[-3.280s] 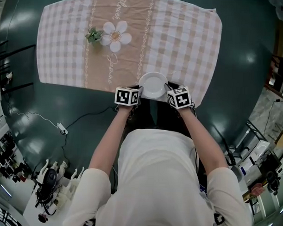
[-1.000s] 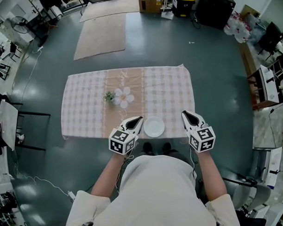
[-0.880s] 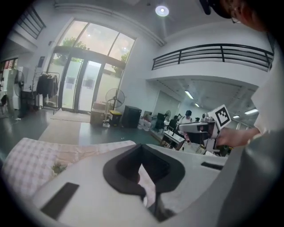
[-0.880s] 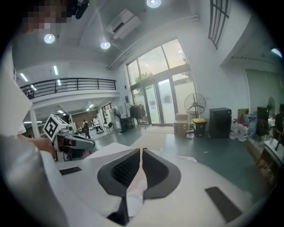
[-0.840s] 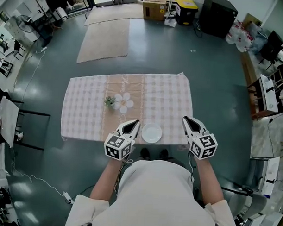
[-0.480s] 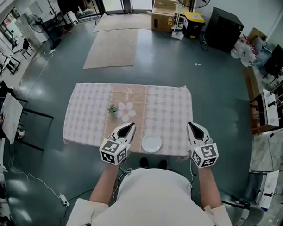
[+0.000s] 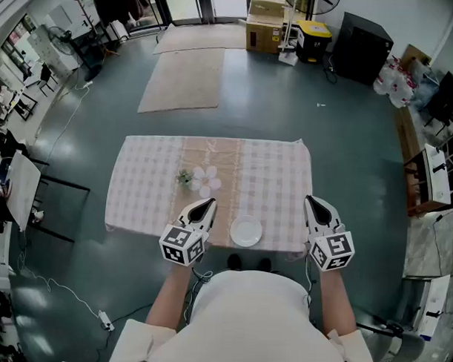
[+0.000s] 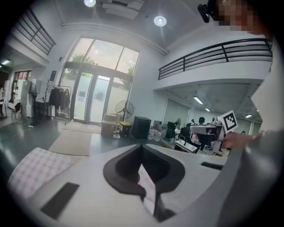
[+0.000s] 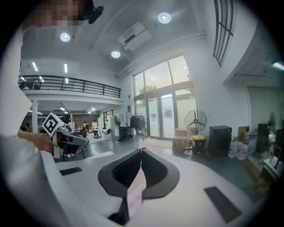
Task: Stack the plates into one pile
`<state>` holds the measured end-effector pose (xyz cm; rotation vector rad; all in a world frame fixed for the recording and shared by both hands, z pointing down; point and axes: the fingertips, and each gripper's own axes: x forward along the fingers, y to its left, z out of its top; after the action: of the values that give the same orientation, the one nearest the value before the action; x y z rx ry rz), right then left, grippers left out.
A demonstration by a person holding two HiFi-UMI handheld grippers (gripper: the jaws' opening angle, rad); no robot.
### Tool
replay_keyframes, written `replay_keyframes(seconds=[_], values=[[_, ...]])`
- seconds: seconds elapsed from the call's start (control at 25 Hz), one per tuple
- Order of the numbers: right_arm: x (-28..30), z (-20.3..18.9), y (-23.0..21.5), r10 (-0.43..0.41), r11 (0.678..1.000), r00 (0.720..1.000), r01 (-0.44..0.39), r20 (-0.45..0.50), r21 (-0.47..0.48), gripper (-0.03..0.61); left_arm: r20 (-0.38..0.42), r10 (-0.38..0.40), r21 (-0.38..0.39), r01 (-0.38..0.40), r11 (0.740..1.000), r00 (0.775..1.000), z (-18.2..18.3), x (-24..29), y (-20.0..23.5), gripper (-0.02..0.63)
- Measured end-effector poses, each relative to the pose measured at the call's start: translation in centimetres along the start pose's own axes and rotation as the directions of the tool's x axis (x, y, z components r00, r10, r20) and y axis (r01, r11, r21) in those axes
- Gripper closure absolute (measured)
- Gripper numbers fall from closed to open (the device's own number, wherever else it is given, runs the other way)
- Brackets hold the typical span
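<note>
Both grippers are held above the near edge of the table, pointing away from the person, close to level.

Left gripper: jaws are pressed together at the tips, and nothing is pinched between them. In the left gripper view the 2 dark pads are seen meeting in a line, with a sliver of checked cloth showing through the gap behind the tips. Its marker cube sits at the person's end.

Right gripper: jaws are likewise closed on each other and empty. In the right gripper view the pads are seen touching at the front.

Plates: seen as 1 white round shape on the cloth, lying between the 2 grippers and below them, just right of the left gripper and well left of the right gripper. No jaw touches it. The number of plates in it cannot be told.

A flower ornament lies on the cloth just ahead of the left gripper's tips. A rug is seen on the floor well ahead of both grippers, beyond the table.
</note>
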<state>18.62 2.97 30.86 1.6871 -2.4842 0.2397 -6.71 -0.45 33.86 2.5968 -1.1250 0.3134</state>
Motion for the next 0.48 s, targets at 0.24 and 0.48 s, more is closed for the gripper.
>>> replay_keyframes(seconds=[0.24, 0.48], values=[[0.11, 0.29, 0.35, 0.003, 1.0, 1.0, -0.003, 0.0, -0.006, 0.548, 0.019, 0.001, -0.012, -0.001, 1.0, 1.0, 0.29, -0.39, 0.3, 0.606], [-0.03, 0.33, 0.28, -0.006, 1.0, 1.0, 0.006, 0.002, -0.01, 0.548, 0.022, -0.004, -0.026, 0.005, 1.0, 1.0, -0.26, -0.62, 0.08, 0.606]])
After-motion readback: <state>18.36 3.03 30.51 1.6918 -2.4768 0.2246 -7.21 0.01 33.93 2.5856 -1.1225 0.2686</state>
